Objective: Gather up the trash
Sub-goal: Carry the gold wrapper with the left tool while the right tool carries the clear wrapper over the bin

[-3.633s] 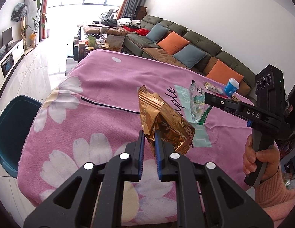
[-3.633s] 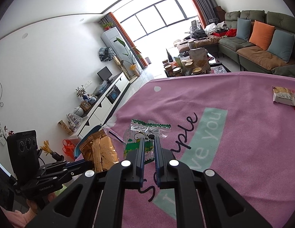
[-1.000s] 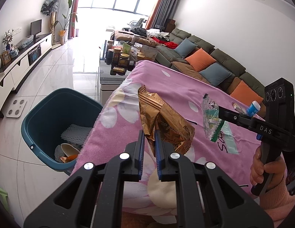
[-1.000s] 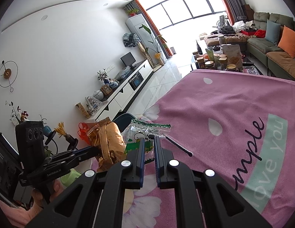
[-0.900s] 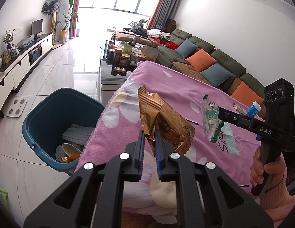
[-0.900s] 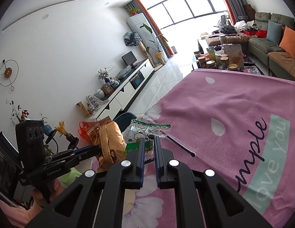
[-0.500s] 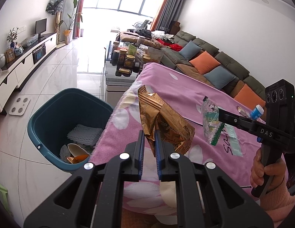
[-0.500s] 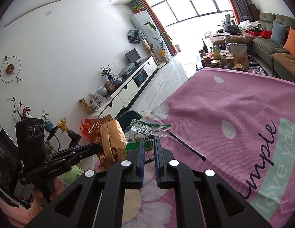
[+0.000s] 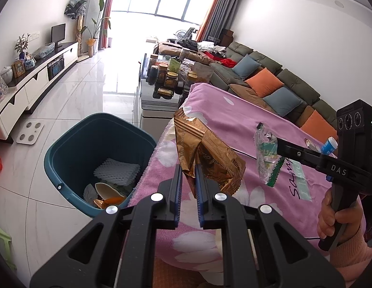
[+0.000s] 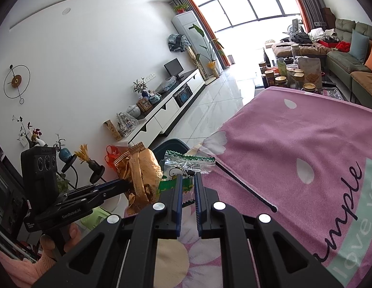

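Holding: left gripper [image 9: 187,180] clamped on gold wrapper [image 9: 205,158]
Right gripper [image 10: 186,189]: pinching clear packet [image 10: 186,165] (crinkly)
Bin [image 9: 73,144]: beside pink cloth [image 9: 234,124]

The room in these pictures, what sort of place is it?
Most likely a home living room: a long sofa with orange and blue cushions, a low white TV cabinet with a small screen on it, and a big window with curtains.
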`<state>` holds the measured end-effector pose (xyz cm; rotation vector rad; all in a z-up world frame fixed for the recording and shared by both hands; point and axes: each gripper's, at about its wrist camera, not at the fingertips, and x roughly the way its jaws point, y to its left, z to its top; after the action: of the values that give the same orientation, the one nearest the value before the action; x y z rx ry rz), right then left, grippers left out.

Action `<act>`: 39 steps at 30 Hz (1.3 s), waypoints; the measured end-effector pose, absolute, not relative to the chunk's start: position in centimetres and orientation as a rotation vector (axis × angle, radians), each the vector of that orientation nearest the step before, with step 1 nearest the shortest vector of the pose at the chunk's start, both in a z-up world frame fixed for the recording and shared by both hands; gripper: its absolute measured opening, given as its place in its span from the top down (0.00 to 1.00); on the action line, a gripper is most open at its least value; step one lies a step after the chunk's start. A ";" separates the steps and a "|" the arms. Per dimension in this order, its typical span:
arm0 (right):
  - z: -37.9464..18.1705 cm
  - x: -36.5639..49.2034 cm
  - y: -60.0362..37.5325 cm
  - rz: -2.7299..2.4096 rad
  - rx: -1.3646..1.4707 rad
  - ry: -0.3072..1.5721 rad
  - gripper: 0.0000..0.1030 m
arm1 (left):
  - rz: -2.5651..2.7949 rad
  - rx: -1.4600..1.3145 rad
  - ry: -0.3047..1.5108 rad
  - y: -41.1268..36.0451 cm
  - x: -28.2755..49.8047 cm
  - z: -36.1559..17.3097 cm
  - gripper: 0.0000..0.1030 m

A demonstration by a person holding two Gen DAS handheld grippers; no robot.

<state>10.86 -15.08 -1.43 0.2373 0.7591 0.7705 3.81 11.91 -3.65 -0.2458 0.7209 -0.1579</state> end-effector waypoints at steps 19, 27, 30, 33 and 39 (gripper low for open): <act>-1.1 11.5 -12.5 0.807 0.202 0.760 0.92 | -0.092 -0.272 0.706 14.1 3.6 -3.6 0.89; -0.8 11.5 -11.5 0.820 0.189 0.764 0.92 | -0.071 -0.285 0.699 14.9 3.2 -3.6 0.89; -0.7 11.6 -11.2 0.825 0.184 0.765 0.92 | -0.064 -0.290 0.697 15.1 3.1 -3.7 0.89; -0.7 11.7 -10.9 0.831 0.185 0.768 0.92 | -0.055 -0.294 0.697 15.1 3.0 -3.6 0.89; -0.7 12.0 -10.2 0.840 0.178 0.772 0.92 | -0.038 -0.301 0.697 15.8 2.9 -3.8 0.89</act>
<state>11.95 -10.25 -0.65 0.1780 0.7722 0.8397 2.93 15.79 -3.76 -0.3008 0.6968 -0.0381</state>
